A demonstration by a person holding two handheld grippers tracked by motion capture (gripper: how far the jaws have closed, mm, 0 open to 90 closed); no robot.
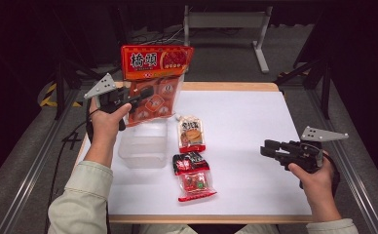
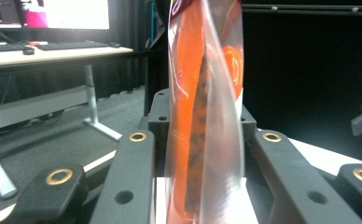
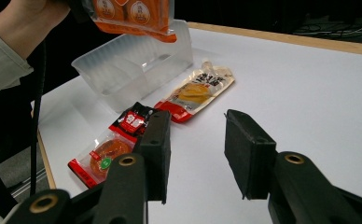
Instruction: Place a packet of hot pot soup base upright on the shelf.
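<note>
Glossy plastic snack bag, translucent plastic tub

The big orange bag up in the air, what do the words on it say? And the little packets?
"橋頭": big white characters on the red top of the orange bag, held by the left claw.
Cream pouch: print too small to read.
Black-and-red packet: print too blurred to read.

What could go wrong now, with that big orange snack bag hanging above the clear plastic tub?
1. The left gripper pinches the orange snack bag by a thin, slippery film edge, so it might slide out.
2. The bag looks about as wide as the clear plastic tub, so it could catch on the rim.
3. The light tub might shift toward the cream pouch.
</note>
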